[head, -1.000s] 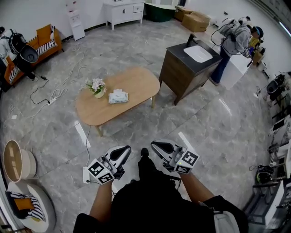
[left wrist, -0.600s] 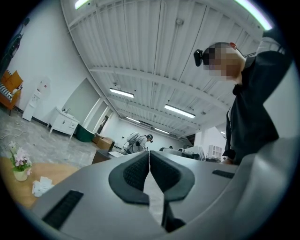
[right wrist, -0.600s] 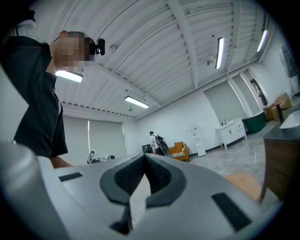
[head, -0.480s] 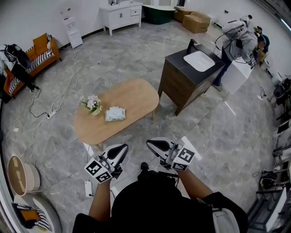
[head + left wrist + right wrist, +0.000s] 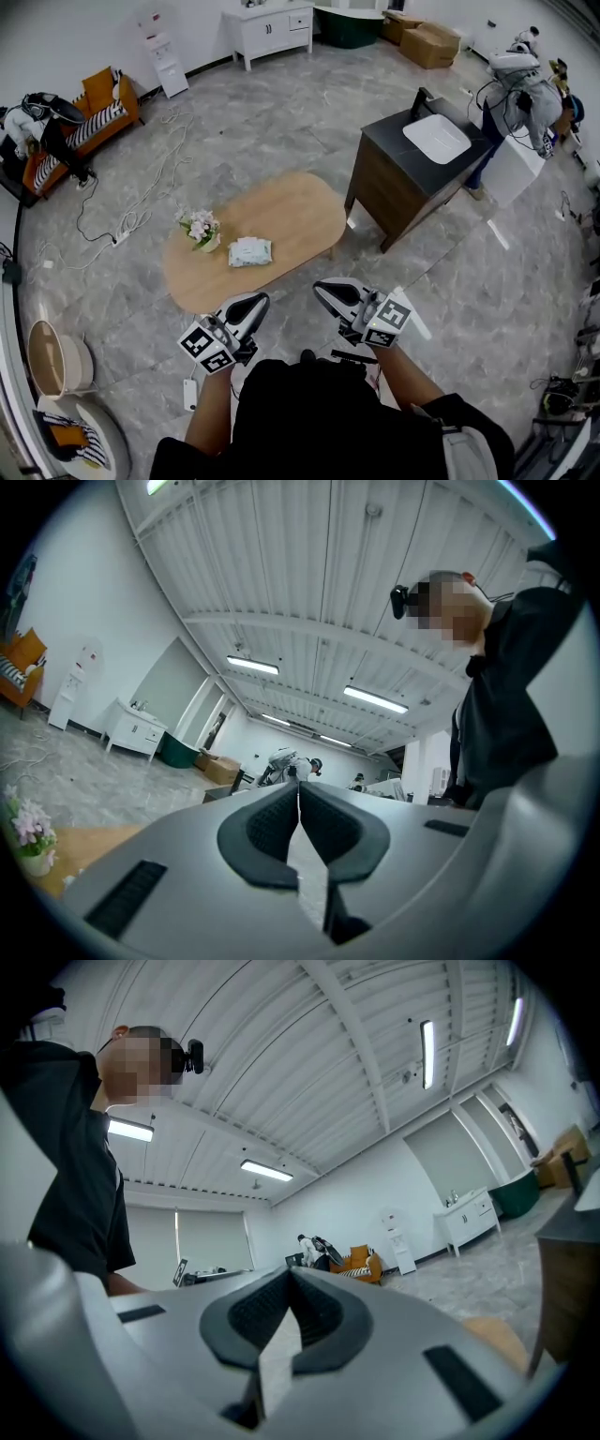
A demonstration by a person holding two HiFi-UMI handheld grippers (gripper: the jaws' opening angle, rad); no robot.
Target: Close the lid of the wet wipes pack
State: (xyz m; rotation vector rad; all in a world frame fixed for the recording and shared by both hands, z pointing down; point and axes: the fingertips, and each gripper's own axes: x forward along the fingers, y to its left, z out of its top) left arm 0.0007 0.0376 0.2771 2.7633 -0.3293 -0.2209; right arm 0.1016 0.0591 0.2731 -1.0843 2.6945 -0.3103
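The wet wipes pack (image 5: 249,251), pale green and white, lies on the low oval wooden table (image 5: 281,211) in the head view, beside a small flower pot (image 5: 202,229). I cannot tell from here how its lid stands. My left gripper (image 5: 255,302) hangs close to my body, below the table's near edge, jaws shut with nothing between them. My right gripper (image 5: 327,290) is held alongside it, also shut and empty. Both gripper views tilt up at the ceiling; the left gripper (image 5: 298,789) and right gripper (image 5: 289,1275) show tips touching.
A dark vanity with a white basin (image 5: 417,169) stands right of the table. Cables and a power strip (image 5: 117,234) trail across the grey floor at left. An orange sofa (image 5: 89,117) and white cabinet (image 5: 272,28) sit at the back. A person (image 5: 520,89) works far right.
My viewpoint has moved closer to the table, which now sits nearer my grippers. Both grippers stay shut and held in front of my body.
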